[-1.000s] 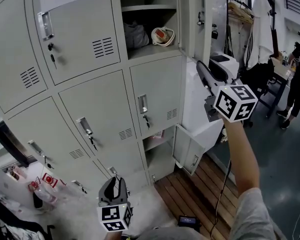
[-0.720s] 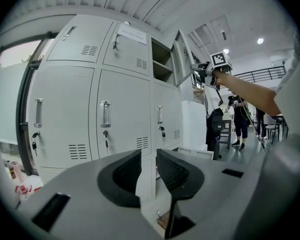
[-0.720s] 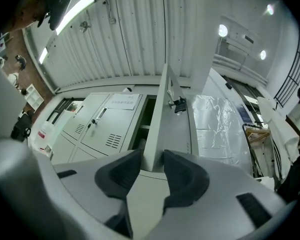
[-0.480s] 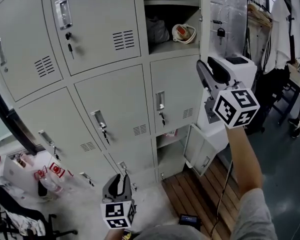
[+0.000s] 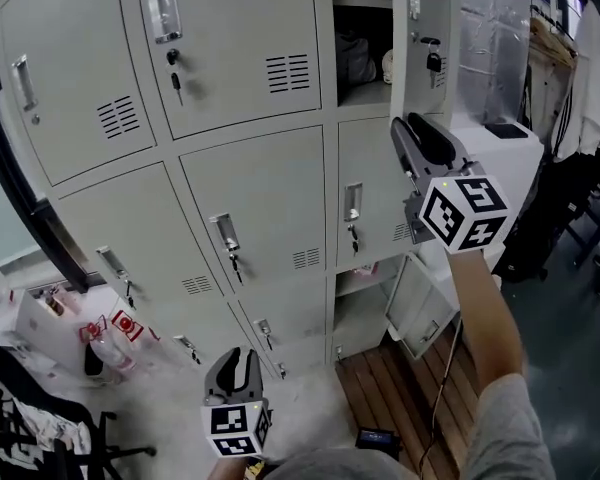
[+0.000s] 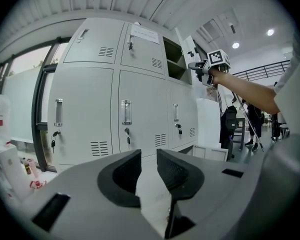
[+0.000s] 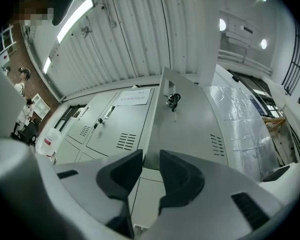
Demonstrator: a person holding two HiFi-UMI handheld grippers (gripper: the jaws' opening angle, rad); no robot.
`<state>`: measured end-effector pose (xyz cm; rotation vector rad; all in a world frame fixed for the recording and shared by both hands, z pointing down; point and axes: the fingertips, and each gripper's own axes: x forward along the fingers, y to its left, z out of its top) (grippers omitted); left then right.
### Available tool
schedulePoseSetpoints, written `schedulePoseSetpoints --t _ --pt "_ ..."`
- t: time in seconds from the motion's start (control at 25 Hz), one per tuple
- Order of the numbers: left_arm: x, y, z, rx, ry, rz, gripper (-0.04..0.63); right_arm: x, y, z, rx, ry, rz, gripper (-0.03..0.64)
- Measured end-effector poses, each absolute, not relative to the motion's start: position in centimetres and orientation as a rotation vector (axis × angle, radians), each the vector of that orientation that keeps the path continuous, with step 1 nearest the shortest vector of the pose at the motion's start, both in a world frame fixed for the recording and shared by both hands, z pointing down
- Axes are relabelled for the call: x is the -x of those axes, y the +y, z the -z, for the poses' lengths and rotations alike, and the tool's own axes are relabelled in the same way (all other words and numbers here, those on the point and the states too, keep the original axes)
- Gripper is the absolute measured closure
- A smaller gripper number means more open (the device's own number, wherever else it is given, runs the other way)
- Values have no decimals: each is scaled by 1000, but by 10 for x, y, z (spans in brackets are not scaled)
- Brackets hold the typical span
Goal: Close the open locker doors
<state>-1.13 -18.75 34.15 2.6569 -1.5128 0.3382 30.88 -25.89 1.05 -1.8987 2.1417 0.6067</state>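
Upper locker door (image 5: 426,13) stands open at the top right of the head view, swung out from a compartment on the right side of the grey locker bank (image 5: 250,198), with keys hanging from its lock. In the right gripper view the same door (image 7: 190,129) fills the middle of the frame. A second, lower locker door (image 5: 418,310) also hangs open, right of centre and near the wooden floor boards (image 5: 400,388). The right gripper (image 5: 405,128) is raised just below the upper door. Its jaws have just been closing but are still parted by a narrow gap. The door's edge shows through that gap beyond the tips, and the pads (image 7: 121,171) press on nothing. The left gripper (image 5: 239,356) is low in the bottom centre of the head view, pointing at the lower lockers and well apart from both doors. Its jaws are slightly apart and it holds nothing.
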Motion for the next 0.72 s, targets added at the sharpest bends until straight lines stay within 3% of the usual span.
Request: schedulePoseSetpoints --t 0.72 --pt "67 -203 -344 -2536 -1662 -314 509 -285 -355 -13 1904 2197 -493 543"
